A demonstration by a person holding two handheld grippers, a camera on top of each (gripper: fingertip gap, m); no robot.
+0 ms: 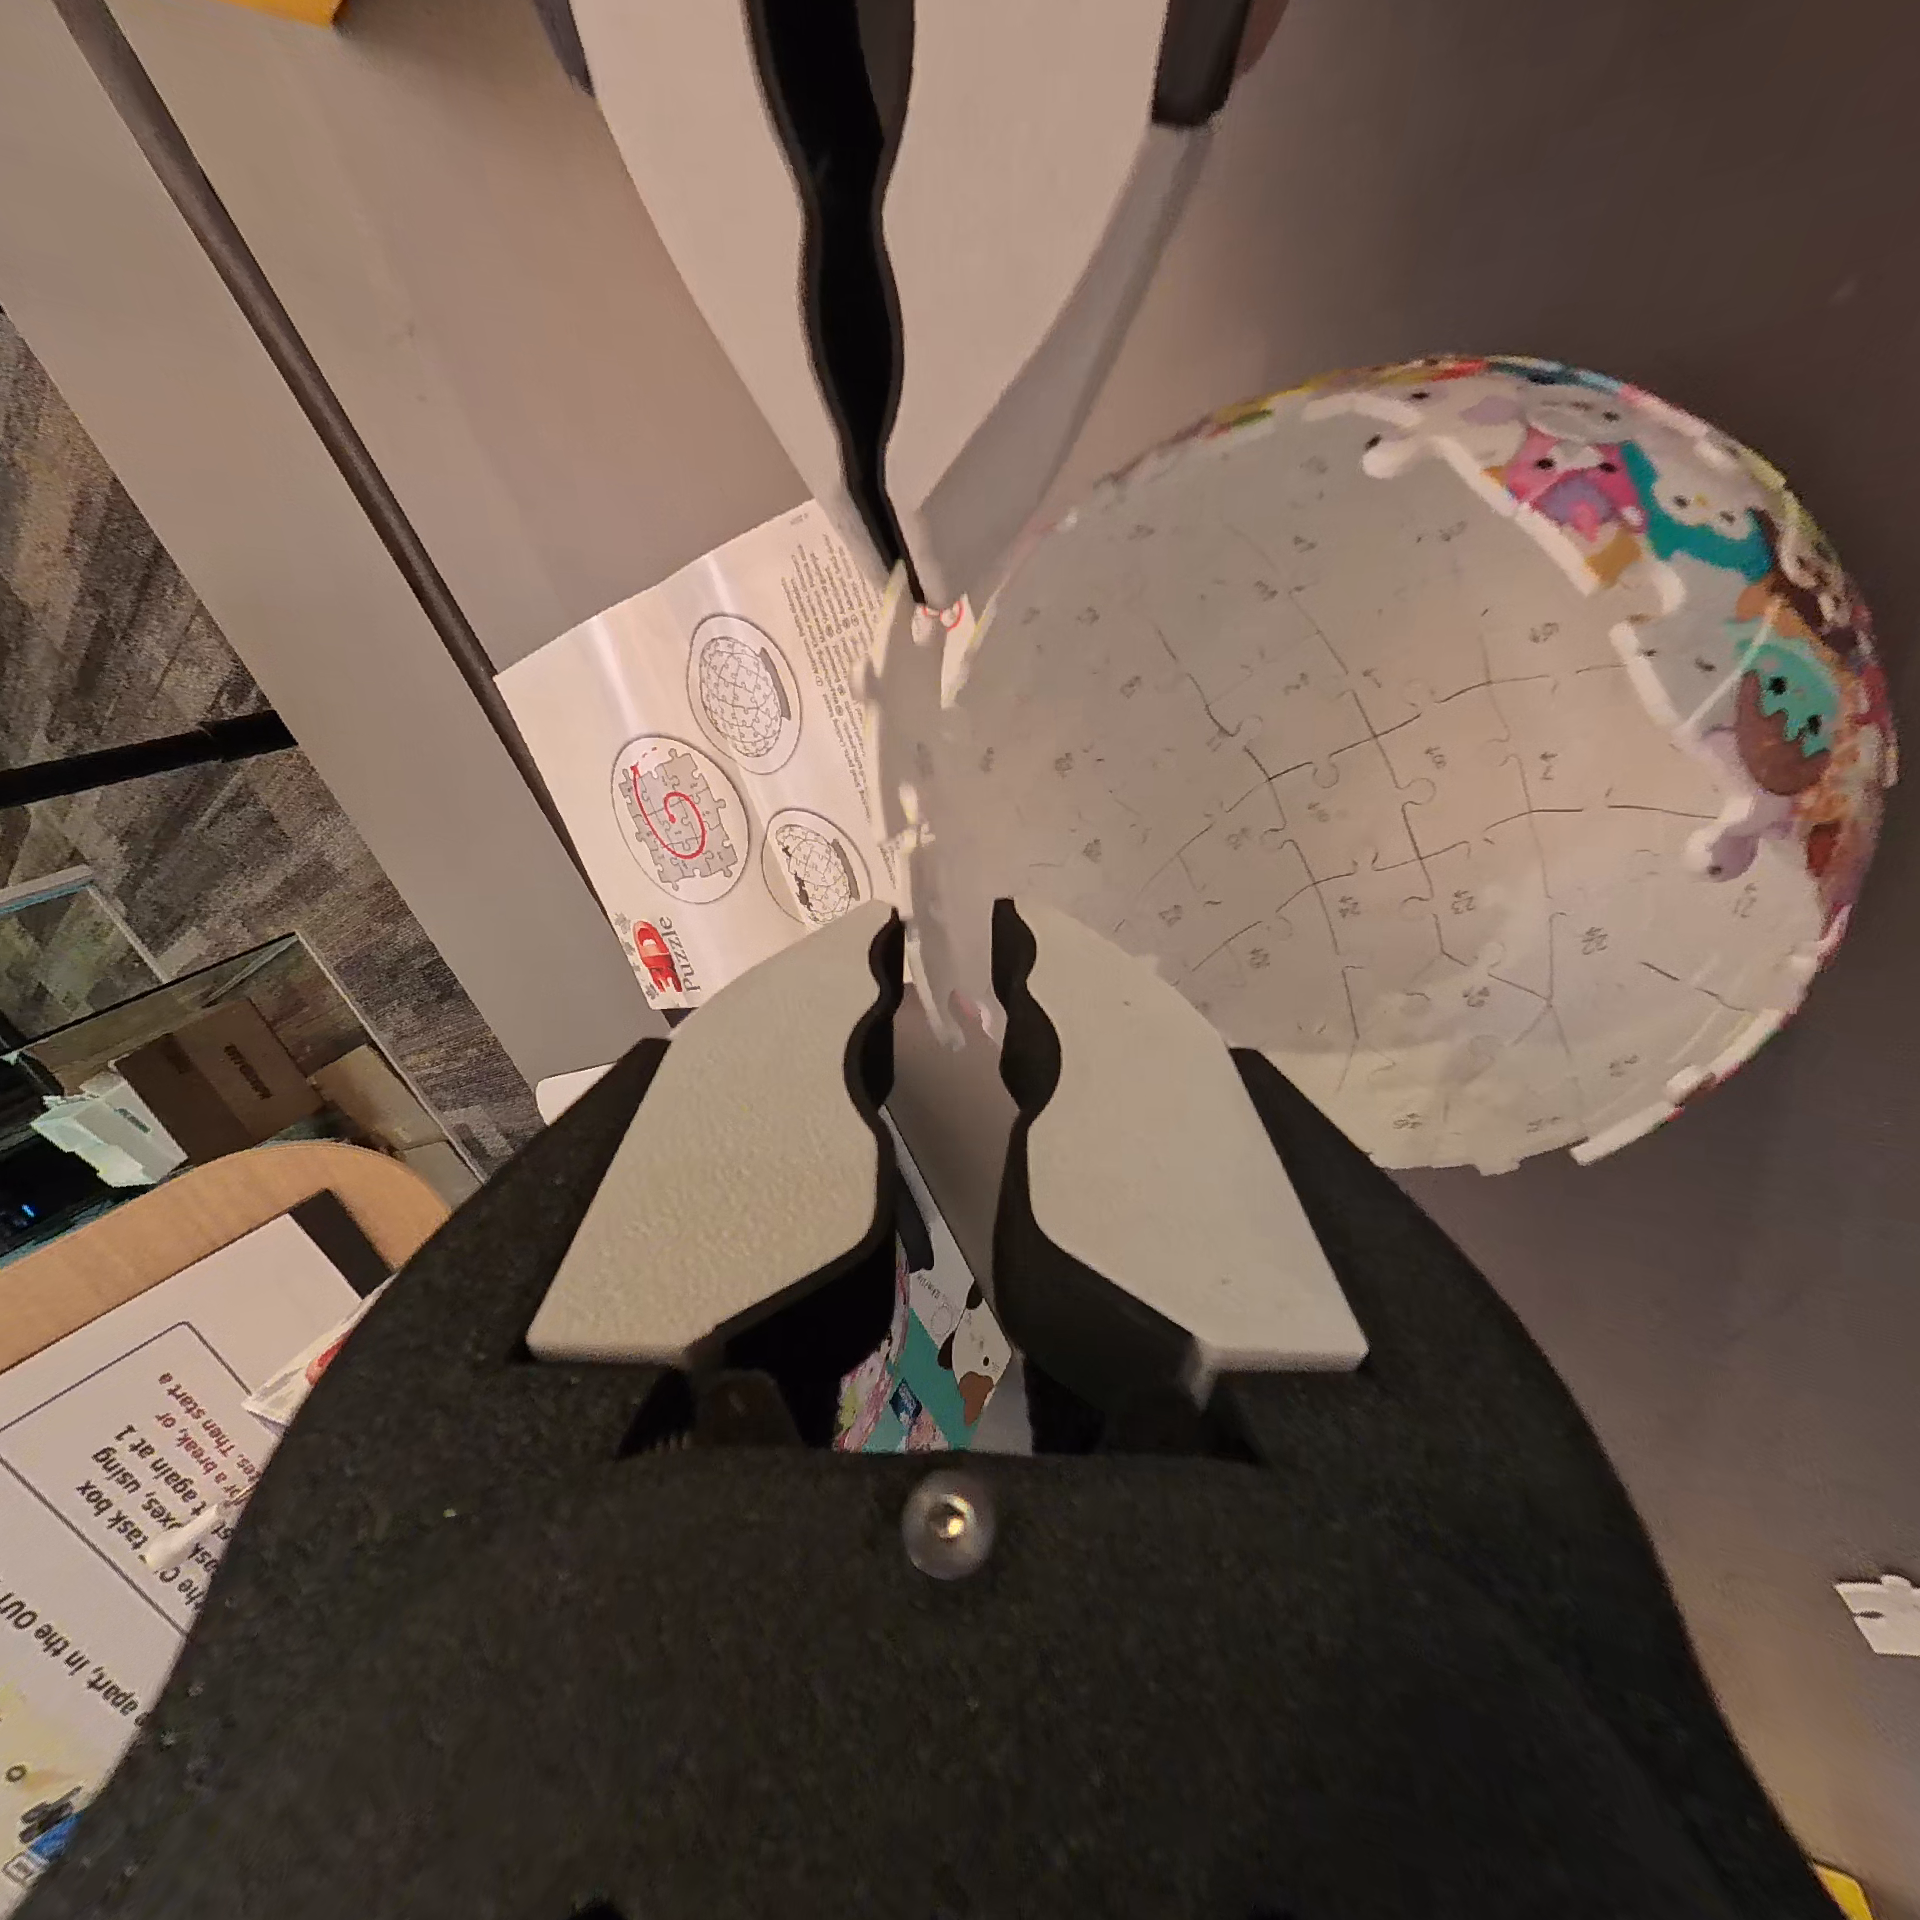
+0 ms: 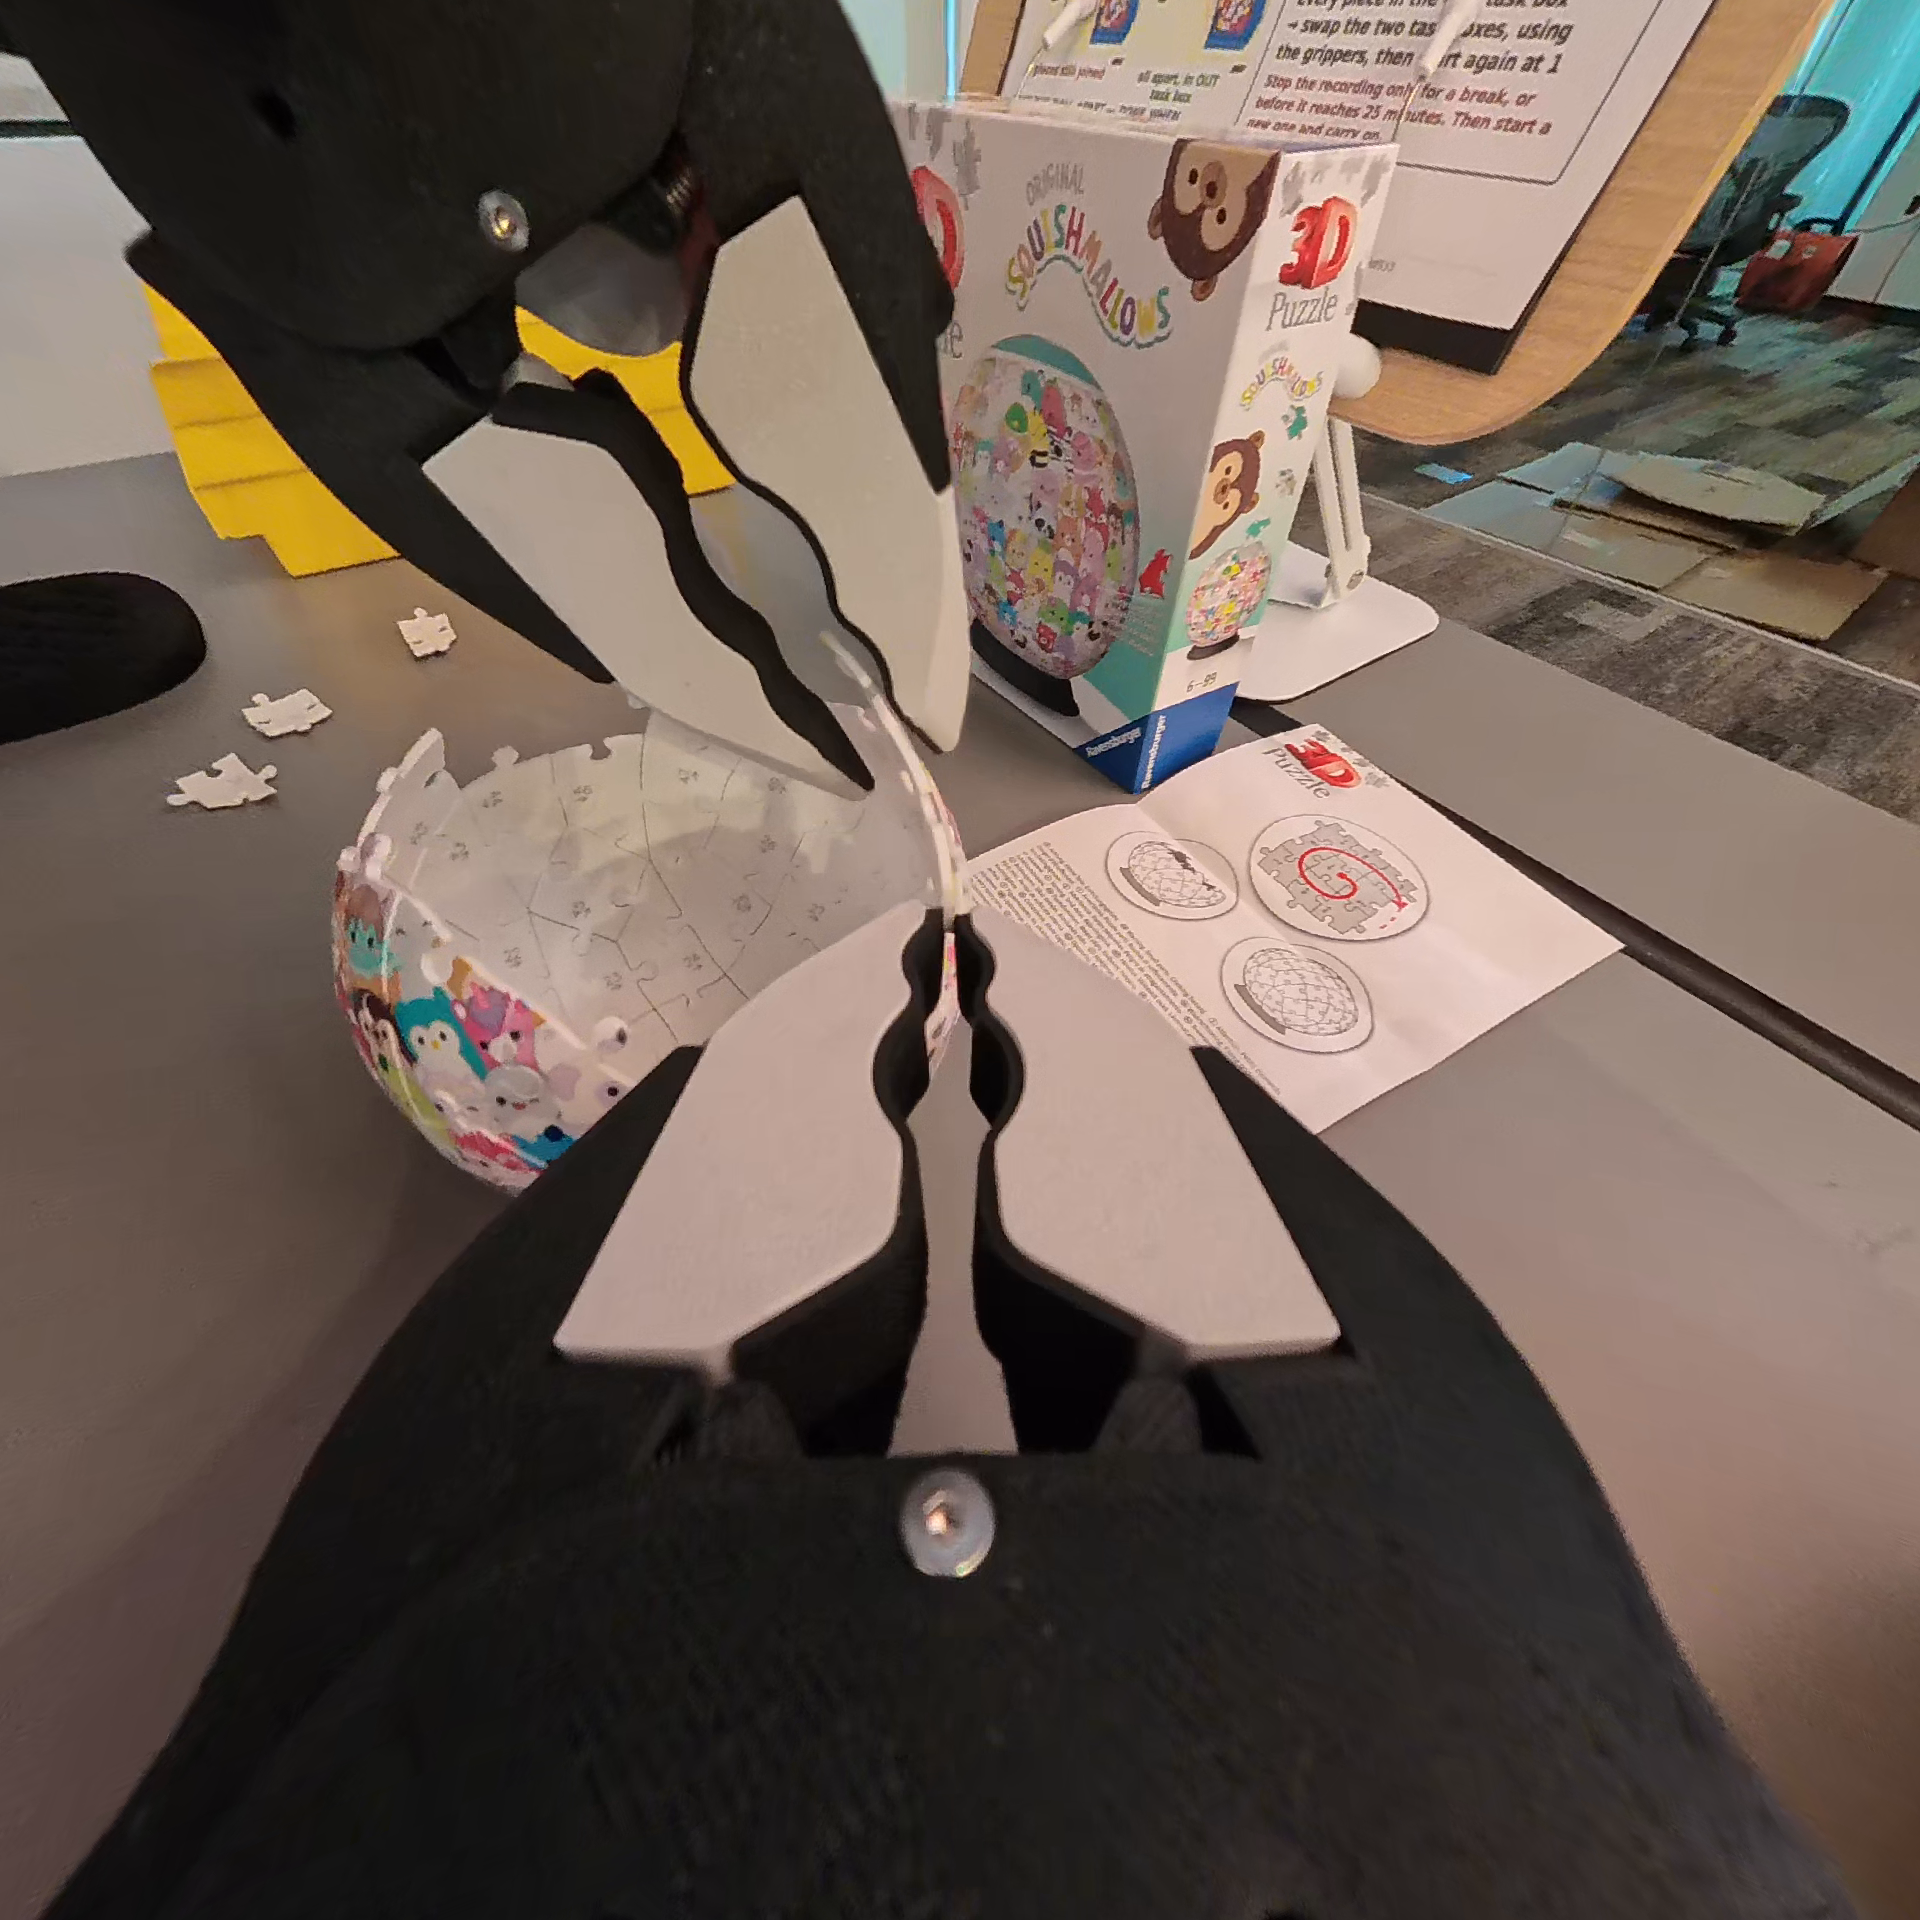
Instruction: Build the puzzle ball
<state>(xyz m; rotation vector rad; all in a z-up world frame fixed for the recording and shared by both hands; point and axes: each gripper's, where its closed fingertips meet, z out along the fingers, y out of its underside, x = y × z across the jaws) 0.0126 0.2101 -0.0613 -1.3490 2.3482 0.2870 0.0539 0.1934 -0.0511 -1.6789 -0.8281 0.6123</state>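
Observation:
The half-built puzzle ball (image 2: 582,894) lies on the grey table as an open shell, white inside and with colourful prints outside. It also shows in the left wrist view (image 1: 1403,779). My right gripper (image 2: 948,920) is shut on the shell's rim at its right edge. It enters the left wrist view from the top (image 1: 914,587). My left gripper (image 1: 945,925) grips the same rim a little further along, one finger inside the shell and one outside. It comes down from above in the right wrist view (image 2: 904,764). Three loose white pieces (image 2: 286,712) lie to the left of the ball.
The puzzle box (image 2: 1122,416) stands behind the ball. A folded instruction leaflet (image 2: 1299,914) lies to its right, next to a seam in the table. A yellow bin (image 2: 260,468) sits at the back left, and a sign on a white stand (image 2: 1351,623) behind the box. One loose piece (image 1: 1881,1626) lies apart. One gripper's finger ends stand about 5 cm off the other's. It is some 35 cm from my left tips to the loose piece (image 1: 1881,1626). The right camera catches it too, in the right wrist view (image 2: 302,704).

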